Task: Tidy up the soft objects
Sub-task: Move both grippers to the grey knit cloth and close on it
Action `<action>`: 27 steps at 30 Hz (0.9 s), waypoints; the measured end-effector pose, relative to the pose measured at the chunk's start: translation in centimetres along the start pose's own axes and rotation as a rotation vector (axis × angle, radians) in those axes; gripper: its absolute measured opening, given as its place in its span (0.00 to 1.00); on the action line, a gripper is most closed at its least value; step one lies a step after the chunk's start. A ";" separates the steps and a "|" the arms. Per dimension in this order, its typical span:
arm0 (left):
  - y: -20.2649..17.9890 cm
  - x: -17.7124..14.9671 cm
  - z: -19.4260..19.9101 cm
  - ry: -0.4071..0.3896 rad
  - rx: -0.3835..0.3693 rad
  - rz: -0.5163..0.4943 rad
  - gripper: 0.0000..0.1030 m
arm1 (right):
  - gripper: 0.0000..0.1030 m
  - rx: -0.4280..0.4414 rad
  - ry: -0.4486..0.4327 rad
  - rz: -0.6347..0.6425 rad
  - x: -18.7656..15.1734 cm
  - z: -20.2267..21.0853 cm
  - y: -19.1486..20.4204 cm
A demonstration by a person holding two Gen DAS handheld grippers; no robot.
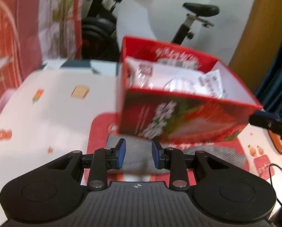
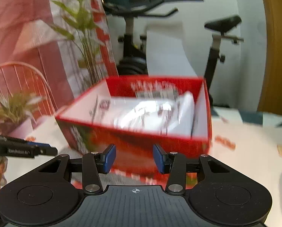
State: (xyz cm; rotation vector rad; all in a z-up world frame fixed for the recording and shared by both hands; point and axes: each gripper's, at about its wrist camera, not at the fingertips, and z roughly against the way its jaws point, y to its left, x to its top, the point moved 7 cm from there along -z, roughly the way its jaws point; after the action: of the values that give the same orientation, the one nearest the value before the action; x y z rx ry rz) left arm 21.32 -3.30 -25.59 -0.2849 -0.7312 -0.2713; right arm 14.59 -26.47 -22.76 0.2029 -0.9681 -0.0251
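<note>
A tall red printed cardboard box (image 1: 186, 121), open at the top and already holding white plastic-wrapped packets (image 1: 180, 83), is seen standing on a red mat (image 1: 99, 132) spread over a white patterned tablecloth (image 1: 46, 104), with a grey ribbed knit cloth (image 1: 139, 151) lying on the mat just in front of the box's near wall. The left gripper (image 1: 138, 154) is held low over that cloth with its blue pads apart and nothing pinched between them; the right gripper (image 2: 134, 158) is seen facing the box's near wall, its pads likewise apart and empty. Both views are smeared by motion, so whether the left pads touch the cloth cannot be told. The step in hand is judged to be the taking up of the grey cloth: the fabric is best pinched near its middle fold, well clear of the box's base, so that the box is not dragged along. Room is tight ahead, where the box's near wall and sharp right corner stand close to the pads; the right gripper's tip is seen at the far right edge of the left view, beside that corner. Open tablecloth is left free on the left, while an exercise bike (image 1: 190, 22) stands beyond the table's far edge.
</note>
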 end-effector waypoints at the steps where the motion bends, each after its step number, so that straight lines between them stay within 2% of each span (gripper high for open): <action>1: 0.5 -0.3 -0.2 0.007 0.007 0.011 0.31 | 0.40 -0.006 0.021 -0.007 -0.8 -0.3 -0.2; 4: 1.4 -0.7 -0.6 0.012 0.024 0.035 0.37 | 0.41 -0.013 0.075 -0.043 -3.0 -1.3 -1.0; 8: 2.4 -0.8 -1.3 0.007 0.043 0.057 0.40 | 0.52 -0.024 0.126 -0.087 -5.3 -2.6 -1.8; 10: 2.6 -0.9 -1.9 0.010 0.043 0.063 0.45 | 0.52 -0.029 0.152 -0.102 -6.3 -3.2 -2.2; 12: 2.7 -1.0 -2.4 0.012 0.042 0.070 0.55 | 0.53 -0.033 0.170 -0.113 -7.0 -3.7 -2.5; 15: 2.8 -1.2 -3.3 0.021 0.016 0.102 0.61 | 0.53 -0.042 0.189 -0.130 -7.8 -4.4 -3.0; 18: 2.9 -1.2 -4.4 0.033 0.002 0.120 0.61 | 0.53 -0.050 0.191 -0.140 -7.9 -5.0 -3.4; 22: 2.9 -1.2 -5.7 0.027 0.051 0.109 0.60 | 0.53 -0.071 0.194 -0.108 -8.0 -5.5 -3.3; 25: 2.9 -1.6 -6.4 0.036 0.051 0.112 0.60 | 0.60 -0.088 0.196 -0.094 -8.0 -5.7 -3.1; 27: 2.6 -1.8 -6.4 0.025 0.060 0.077 0.60 | 0.62 -0.114 0.201 -0.082 -8.0 -5.7 -3.2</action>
State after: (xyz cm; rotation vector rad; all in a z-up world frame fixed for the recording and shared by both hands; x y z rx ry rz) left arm 24.86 -2.84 -31.74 -0.2517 -0.7009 -0.1789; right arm 14.94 -27.84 -33.05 0.1368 -0.7551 -0.1331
